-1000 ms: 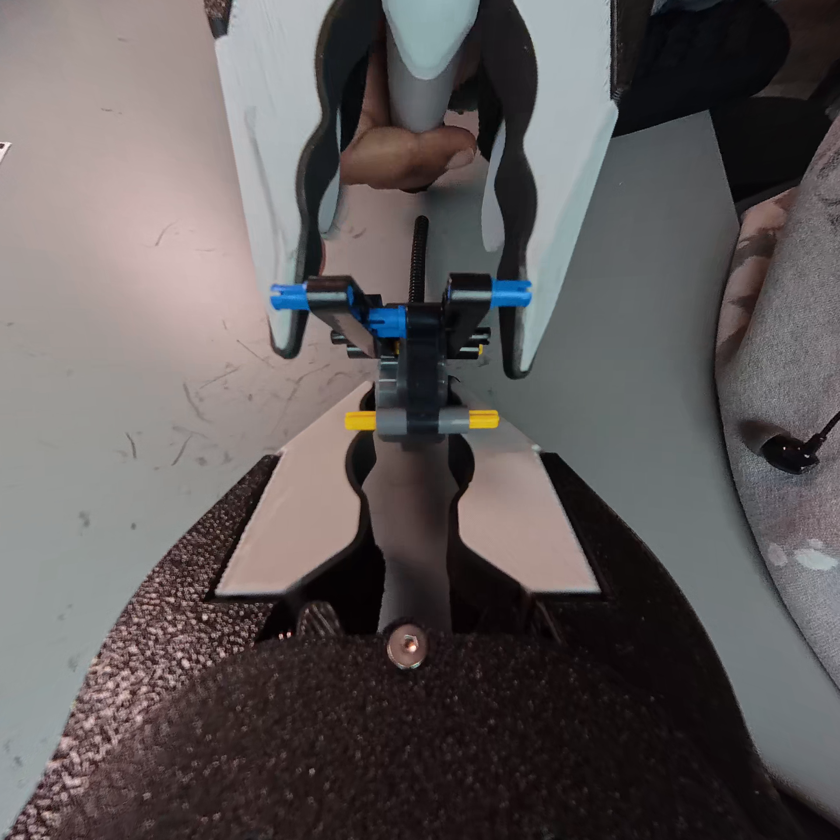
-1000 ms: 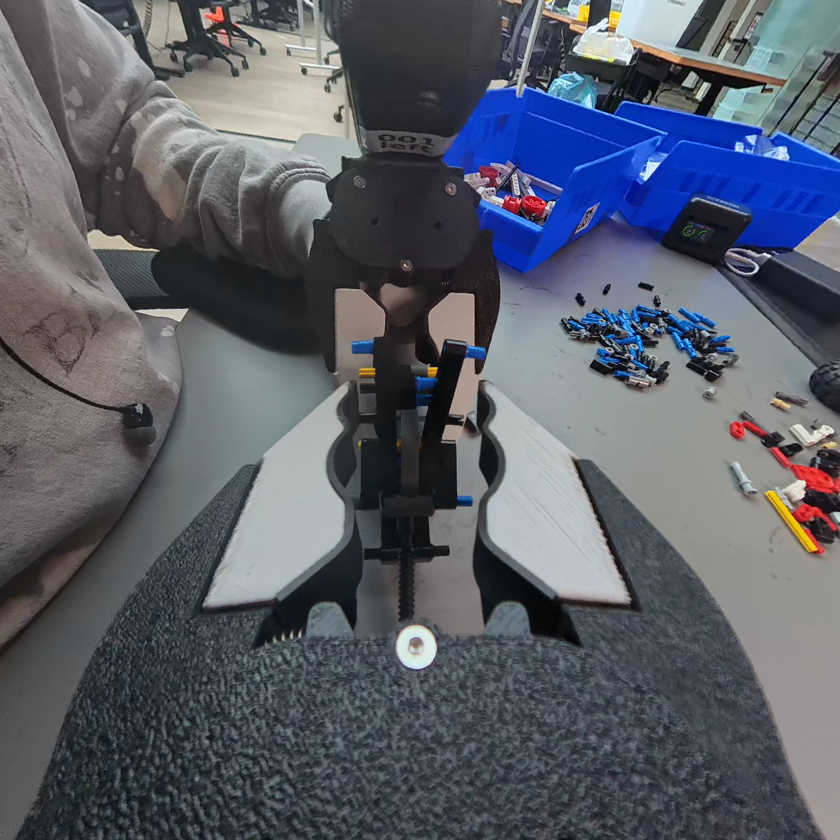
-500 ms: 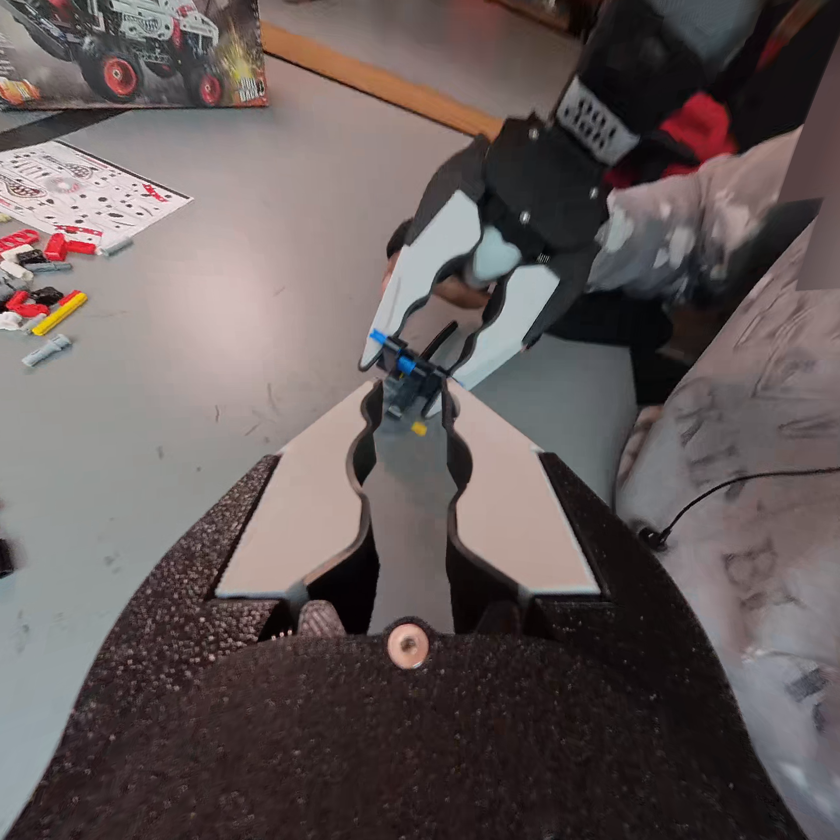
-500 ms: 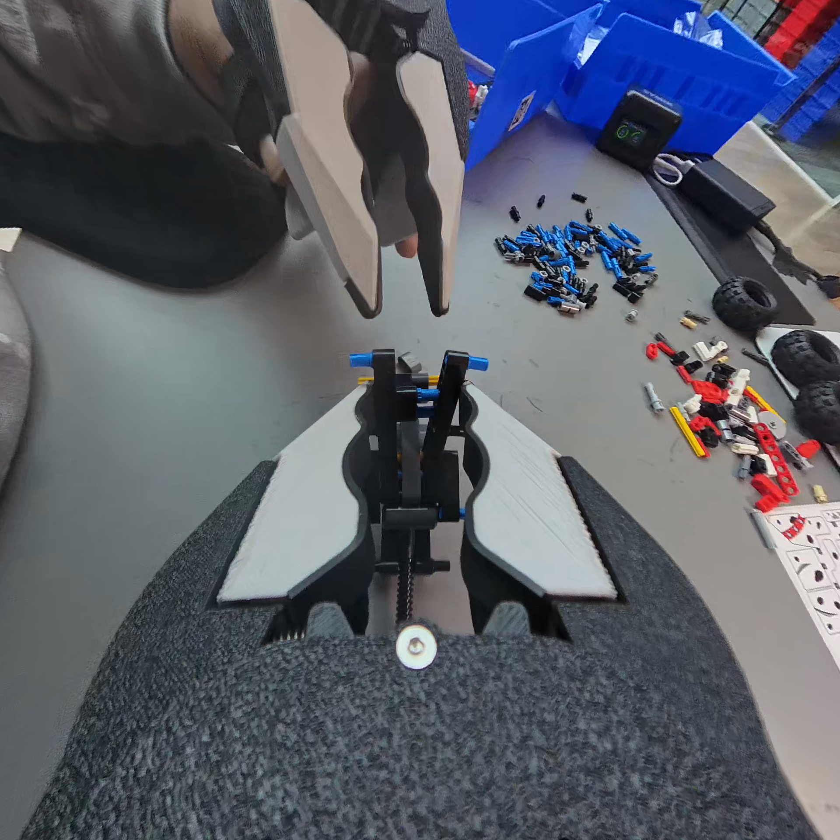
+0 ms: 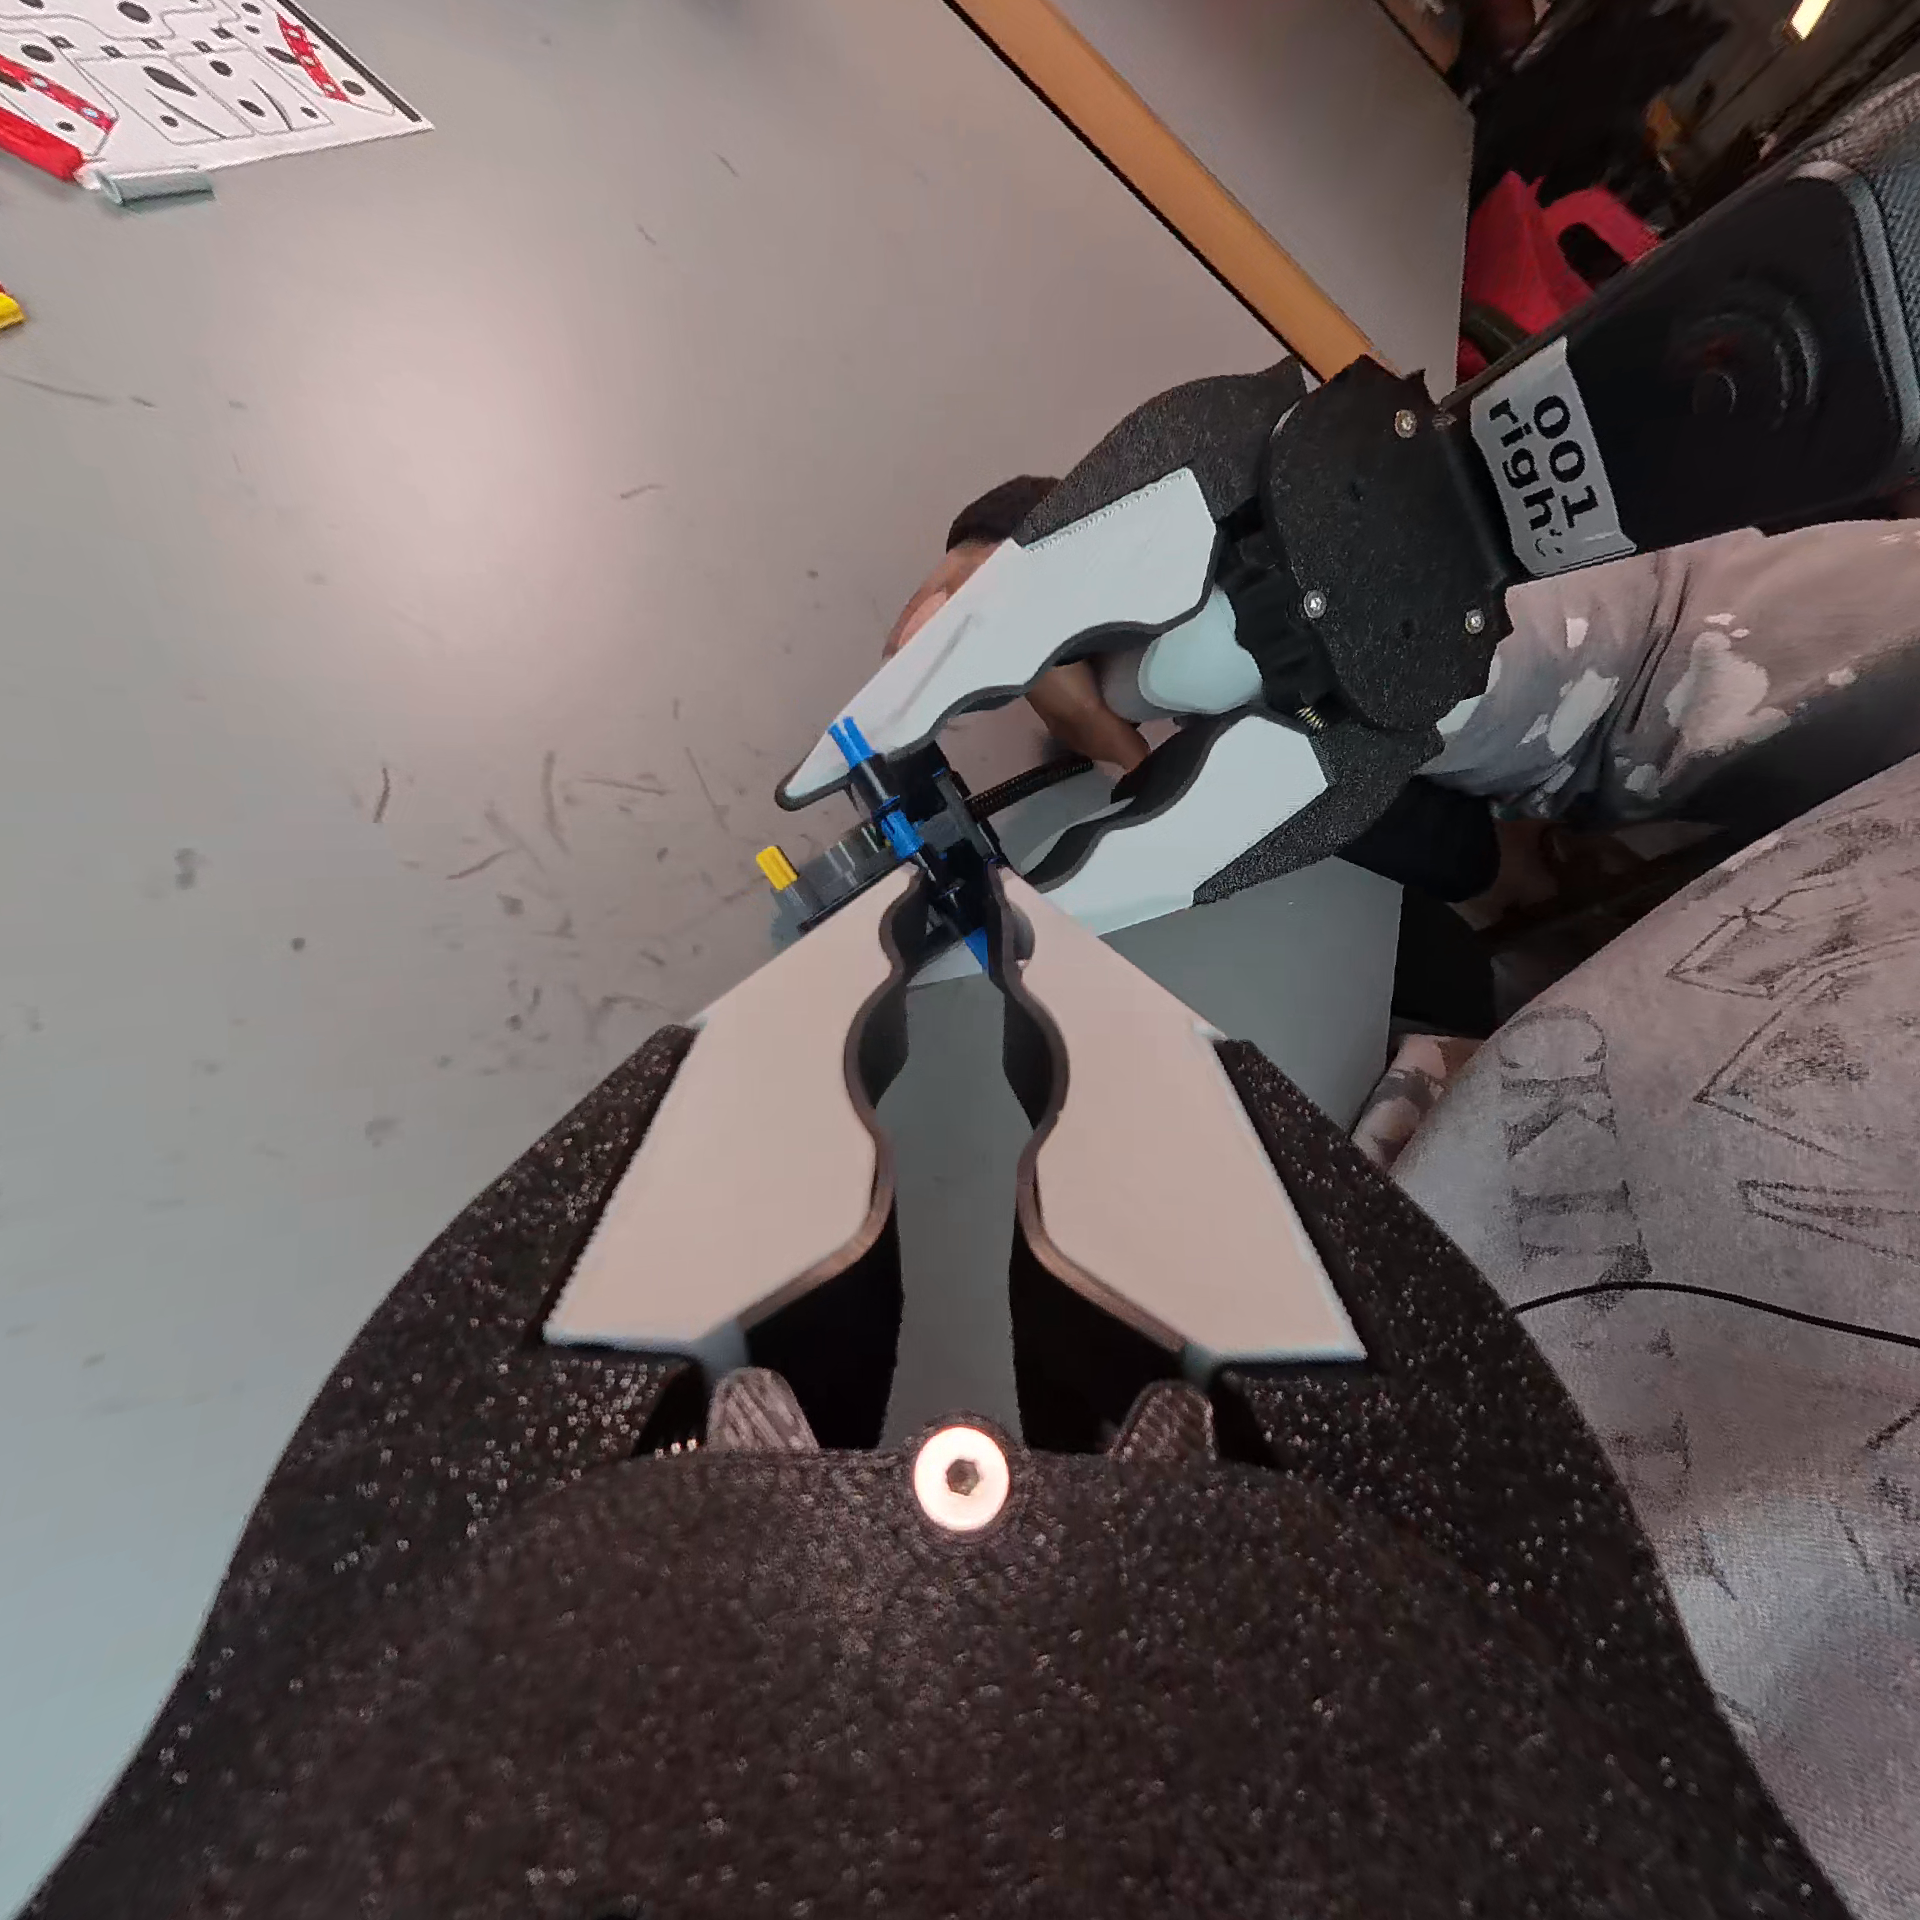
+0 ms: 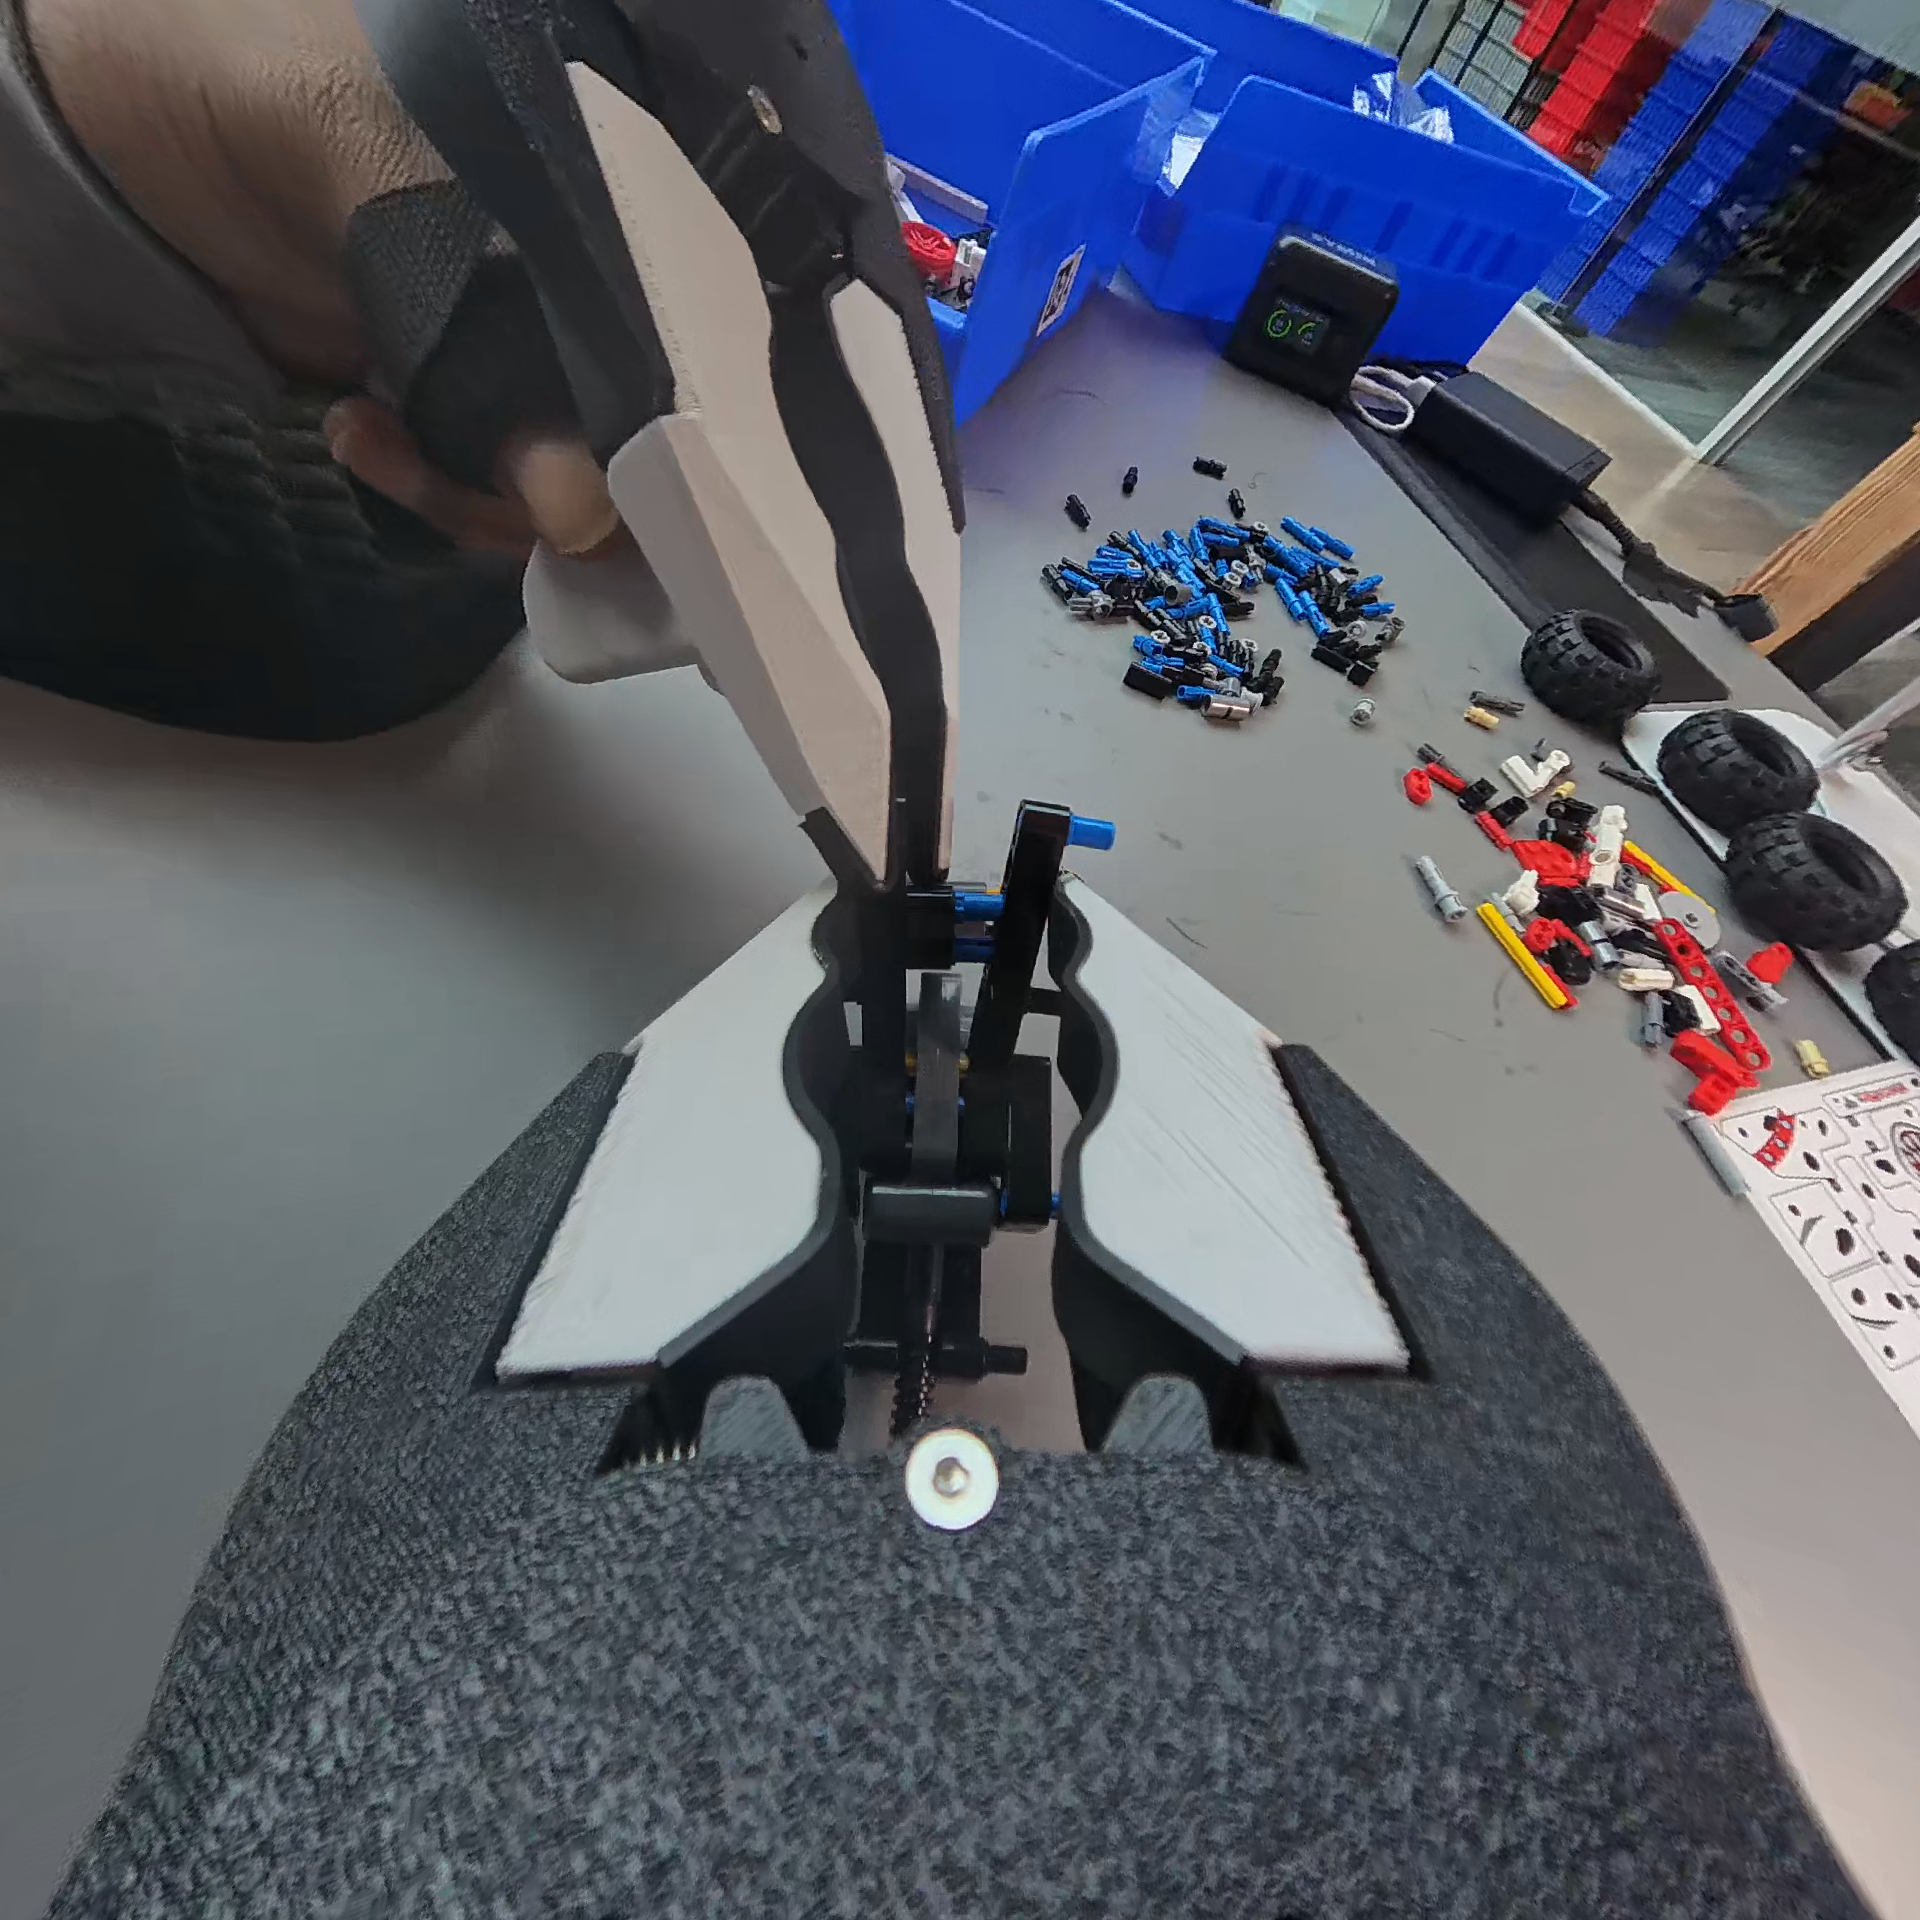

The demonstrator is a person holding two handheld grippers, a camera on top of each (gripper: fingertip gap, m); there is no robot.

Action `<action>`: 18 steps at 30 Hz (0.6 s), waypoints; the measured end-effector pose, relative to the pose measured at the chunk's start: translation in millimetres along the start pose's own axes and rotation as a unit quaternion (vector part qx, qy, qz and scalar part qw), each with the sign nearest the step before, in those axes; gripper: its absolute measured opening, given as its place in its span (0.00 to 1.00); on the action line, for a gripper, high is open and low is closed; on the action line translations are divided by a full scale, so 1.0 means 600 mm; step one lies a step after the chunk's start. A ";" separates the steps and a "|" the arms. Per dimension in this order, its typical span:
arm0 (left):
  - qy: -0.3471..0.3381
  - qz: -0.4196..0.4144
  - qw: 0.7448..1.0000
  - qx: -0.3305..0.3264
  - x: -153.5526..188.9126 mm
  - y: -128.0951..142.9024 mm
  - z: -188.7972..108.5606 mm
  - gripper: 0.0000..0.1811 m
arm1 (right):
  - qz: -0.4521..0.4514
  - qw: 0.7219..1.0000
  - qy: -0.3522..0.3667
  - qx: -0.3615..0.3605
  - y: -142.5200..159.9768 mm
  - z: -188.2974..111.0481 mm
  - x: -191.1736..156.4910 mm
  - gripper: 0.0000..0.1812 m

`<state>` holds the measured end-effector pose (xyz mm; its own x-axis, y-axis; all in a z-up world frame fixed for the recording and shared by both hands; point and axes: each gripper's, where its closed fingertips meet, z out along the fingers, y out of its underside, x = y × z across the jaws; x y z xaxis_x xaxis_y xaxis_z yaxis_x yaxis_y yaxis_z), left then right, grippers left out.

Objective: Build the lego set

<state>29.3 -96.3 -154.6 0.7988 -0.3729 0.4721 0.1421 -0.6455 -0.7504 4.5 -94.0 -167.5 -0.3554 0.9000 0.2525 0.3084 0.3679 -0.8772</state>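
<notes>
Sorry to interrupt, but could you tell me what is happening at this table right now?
A person is building a lego set with a pair of tongs in each hand. The right tongs are shut on a small black assembly with blue pins, held above the grey table. The left tongs have closed their tips on one end of it. Loose pins, red and white parts and tyres lie on the table beyond.

left gripper (image 5: 954, 914): jaws nearly closed, tips pinching one black beam of the lego assembly (image 6: 951, 997)
right gripper (image 6: 951, 925): clamped on the same assembly — fingers flank it
hand (image 6: 468, 478): wraps left gripper's handle
</notes>
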 end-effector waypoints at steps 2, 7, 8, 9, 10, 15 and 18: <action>0.008 0.003 1.000 -0.012 -0.001 0.001 0.004 0.05 | -0.002 1.000 0.004 0.006 0.003 -0.001 0.001 0.19; 0.025 0.007 0.999 -0.026 -0.002 -0.006 0.008 0.05 | -0.001 1.000 0.001 0.017 0.002 -0.005 0.009 0.19; 0.029 0.006 0.999 -0.027 -0.001 -0.007 0.008 0.05 | 0.001 1.000 0.000 0.018 0.002 -0.006 0.010 0.19; 0.031 0.005 0.999 -0.028 -0.001 -0.006 0.009 0.05 | 0.002 1.000 0.000 0.017 0.003 -0.006 0.010 0.18; 0.033 0.006 0.999 -0.033 -0.002 -0.003 0.011 0.05 | -0.006 1.000 -0.002 0.013 0.005 -0.006 0.009 0.18; 0.045 -0.004 0.998 -0.032 -0.001 0.000 0.011 0.05 | -0.026 1.000 -0.003 0.006 0.007 -0.006 0.005 0.18; 0.049 -0.008 0.998 -0.031 0.000 0.001 0.011 0.05 | -0.038 0.999 0.002 0.005 0.007 -0.007 0.005 0.17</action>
<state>33.1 -92.2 -157.9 0.7357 -0.4228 0.5291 0.1160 -0.6911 -0.7134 8.2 -89.1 -168.8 -0.3733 0.8705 0.3207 0.2717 0.4332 -0.8594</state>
